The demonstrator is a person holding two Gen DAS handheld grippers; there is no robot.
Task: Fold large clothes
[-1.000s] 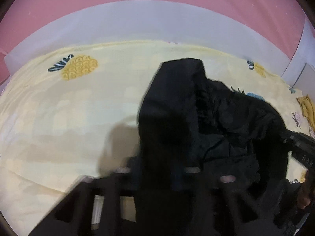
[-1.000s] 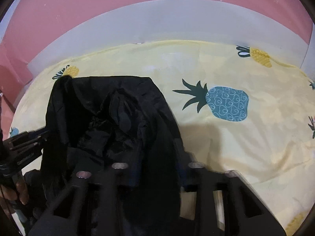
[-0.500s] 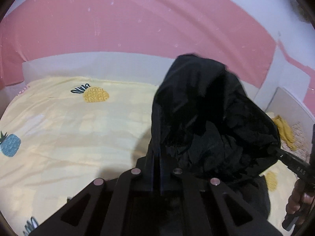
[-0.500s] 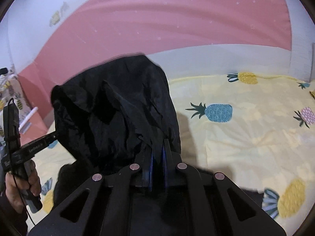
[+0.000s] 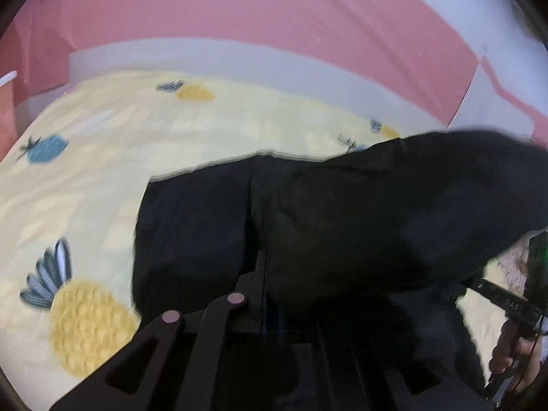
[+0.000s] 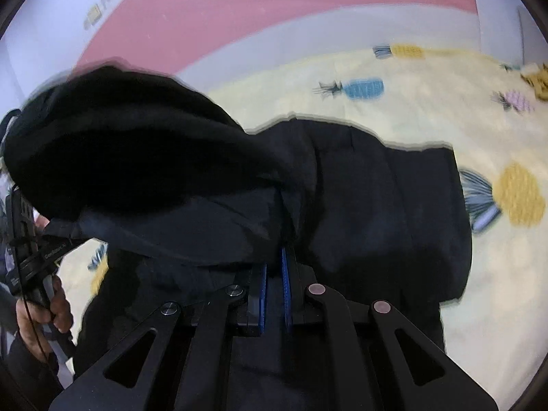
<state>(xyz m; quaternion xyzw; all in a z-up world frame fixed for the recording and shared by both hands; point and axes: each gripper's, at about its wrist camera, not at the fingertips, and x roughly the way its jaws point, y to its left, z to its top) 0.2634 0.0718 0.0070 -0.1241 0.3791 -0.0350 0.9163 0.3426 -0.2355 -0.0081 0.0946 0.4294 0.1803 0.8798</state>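
A large black garment (image 5: 342, 212) hangs stretched between both grippers above the bed; it also fills the right wrist view (image 6: 359, 198). My left gripper (image 5: 265, 274) is shut on the garment's edge, with cloth draped over its right finger. My right gripper (image 6: 274, 267) is shut on the garment too, its blue pads (image 6: 285, 274) pinching the fabric. A bunched, hood-like part (image 6: 120, 144) billows to the left in the right wrist view. Each view shows the other gripper and the hand holding it at its edge: the right one (image 5: 507, 304), the left one (image 6: 37, 257).
The bed has a pale yellow sheet (image 5: 113, 157) printed with pineapples, also in the right wrist view (image 6: 428, 96). A pink and white wall (image 5: 239, 17) runs behind it. A yellow cloth (image 6: 537, 78) lies at the far right of the bed.
The garment has been pulled out wide between the grippers, spreading from a tall bunch into a broad sheet. Both cameras swung and tilted downward toward the bed; the frames are motion-blurred.
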